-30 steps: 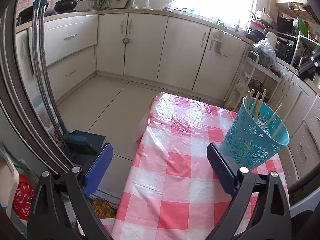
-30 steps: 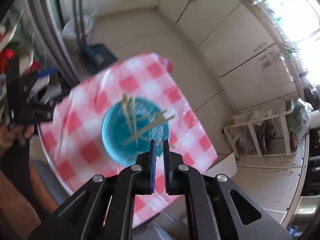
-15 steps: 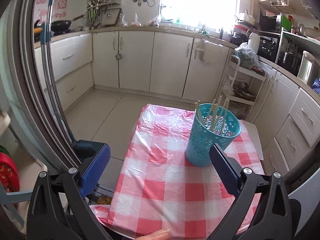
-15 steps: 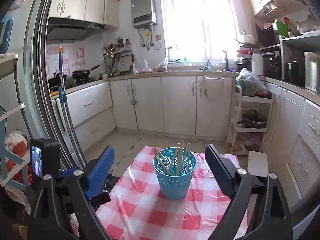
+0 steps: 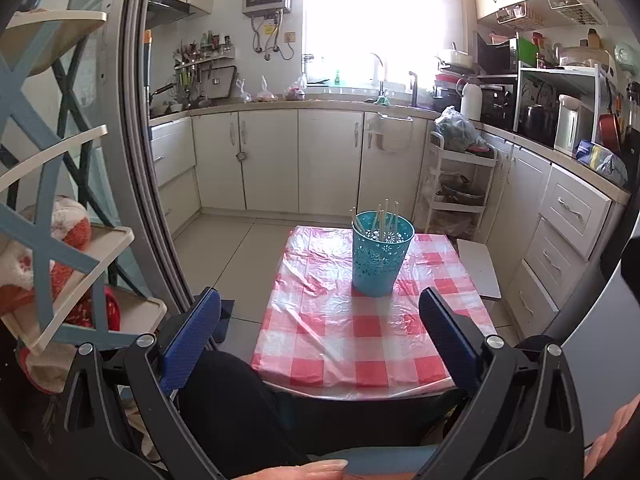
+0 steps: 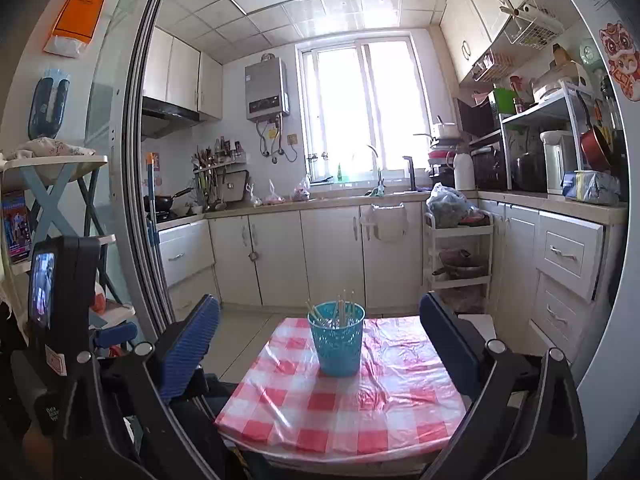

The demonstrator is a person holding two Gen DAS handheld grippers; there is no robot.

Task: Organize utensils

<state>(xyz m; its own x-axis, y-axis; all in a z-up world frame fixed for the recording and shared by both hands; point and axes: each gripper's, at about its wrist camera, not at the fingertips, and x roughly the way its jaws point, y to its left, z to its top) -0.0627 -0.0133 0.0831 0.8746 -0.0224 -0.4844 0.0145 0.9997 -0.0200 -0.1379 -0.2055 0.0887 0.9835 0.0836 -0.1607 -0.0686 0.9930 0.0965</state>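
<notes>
Both hand-held grippers, left (image 5: pixel 320 312) and right (image 6: pixel 320 320), gape wide before perforated teal plastic basket (image 5: pixel 381 258).

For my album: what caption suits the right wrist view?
Open right gripper facing a teal holder of chopsticks on a checked table.

Left tongs (image 5: pixel 320 312) and right tongs (image 6: pixel 320 316) gape (both empty).

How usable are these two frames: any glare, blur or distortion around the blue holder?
Left wrist view: the window is blown out white, the door frame bows from fisheye, the blue holder is sharp. Right wrist view: the same window glares, the plastic tablecloth shows shiny highlights, and the chopsticks stay crisp.
</notes>
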